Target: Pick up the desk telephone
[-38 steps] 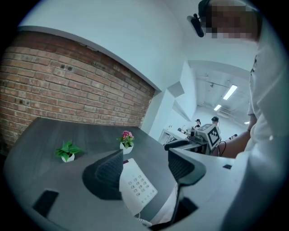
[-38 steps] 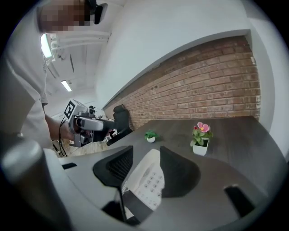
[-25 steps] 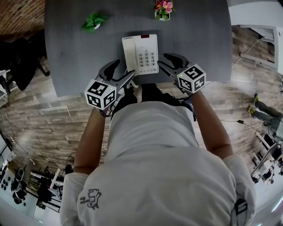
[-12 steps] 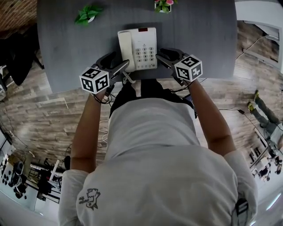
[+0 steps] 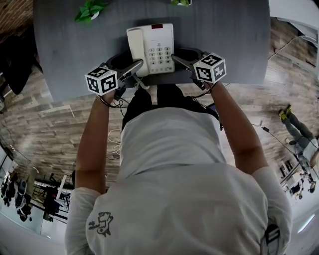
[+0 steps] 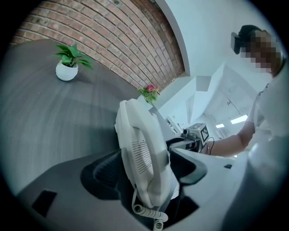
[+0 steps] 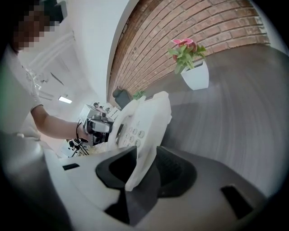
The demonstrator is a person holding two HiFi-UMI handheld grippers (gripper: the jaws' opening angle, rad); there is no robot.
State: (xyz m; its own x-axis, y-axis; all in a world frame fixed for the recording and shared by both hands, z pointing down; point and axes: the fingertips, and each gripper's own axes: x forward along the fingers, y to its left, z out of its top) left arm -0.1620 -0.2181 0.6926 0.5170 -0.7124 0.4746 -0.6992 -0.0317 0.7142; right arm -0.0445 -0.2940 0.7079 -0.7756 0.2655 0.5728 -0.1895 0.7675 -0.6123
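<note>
A white desk telephone (image 5: 151,49) with a keypad and handset lies on the grey desk (image 5: 229,35) near its front edge. My left gripper (image 5: 127,63) straddles its handset side. In the left gripper view the handset (image 6: 142,149) fills the gap and both pads lie against it. My right gripper (image 5: 185,56) is on the keypad side. Its jaws have just been closing, with the phone's right edge (image 7: 143,135) between them, and the pads now meet it. The phone's base still rests on the desk.
A green plant in a white pot (image 5: 88,10) stands at the desk's back left and a pink-flowered pot (image 7: 192,63) at the back middle. The phone's coiled cord (image 6: 151,212) hangs off the front edge. Wood floor lies around the desk.
Both grippers have sunk from above the phone's near corners to desk height, and their jaws now enclose the phone's left and right sides. The phone has stayed on the desk.
</note>
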